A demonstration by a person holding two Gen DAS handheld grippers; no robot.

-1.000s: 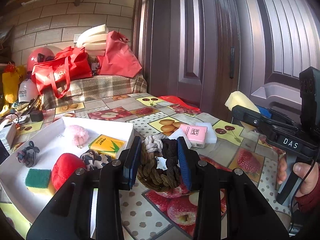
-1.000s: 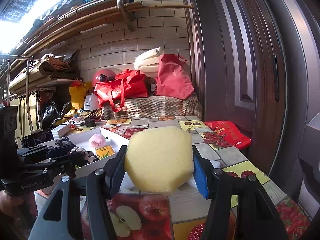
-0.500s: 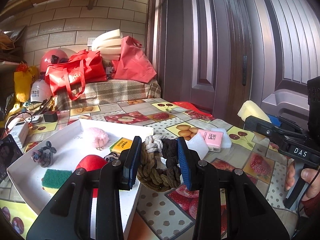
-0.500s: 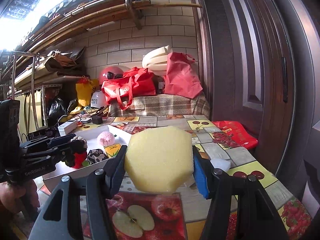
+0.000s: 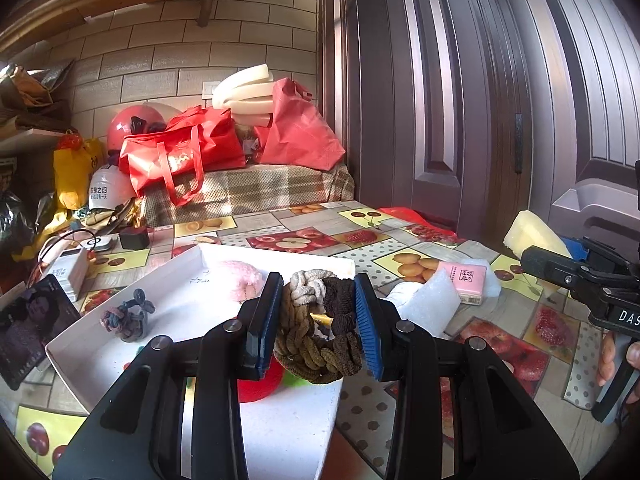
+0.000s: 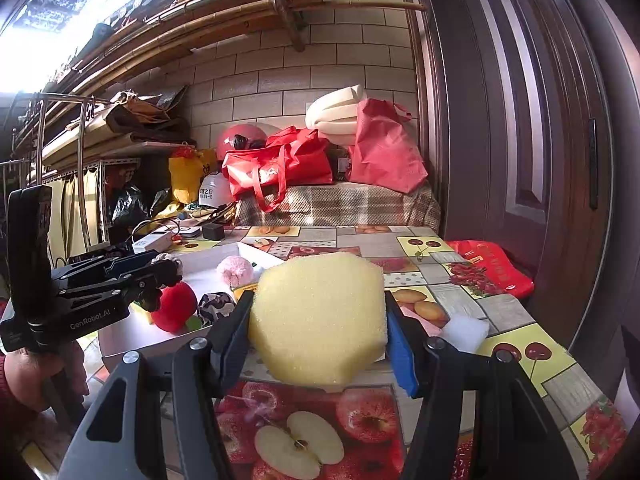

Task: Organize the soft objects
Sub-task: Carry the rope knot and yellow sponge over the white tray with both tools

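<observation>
My left gripper [image 5: 319, 320] is shut on a braided rope knot [image 5: 316, 332] of beige, olive and dark brown cord, held above the near right part of a white tray [image 5: 168, 276]. In the tray lie a pink pompom [image 5: 242, 276], a grey-blue knotted toy [image 5: 126, 318] and a red plush [image 5: 258, 382], partly hidden by the fingers. My right gripper [image 6: 318, 320] is shut on a yellow sponge [image 6: 318, 316], held above the fruit-print tablecloth [image 6: 304, 432] right of the tray [image 6: 208, 258]. The red plush [image 6: 174, 306] and a black-and-white ball [image 6: 216, 306] show in that view too.
A pink tissue pack [image 5: 464, 282] and white foam pieces [image 5: 430, 300] lie on the cloth right of the tray. A power bank [image 5: 68, 268], a black charger [image 5: 134, 237] and a photo card [image 5: 28, 326] sit left. Red bags [image 5: 180, 156] pile on a covered bench behind; a dark door [image 5: 460, 100] stands right.
Both grippers have drifted left across the table with their loads still held. The tray now sits more directly under the rope knot, and the sponge has come closer to the tray.
</observation>
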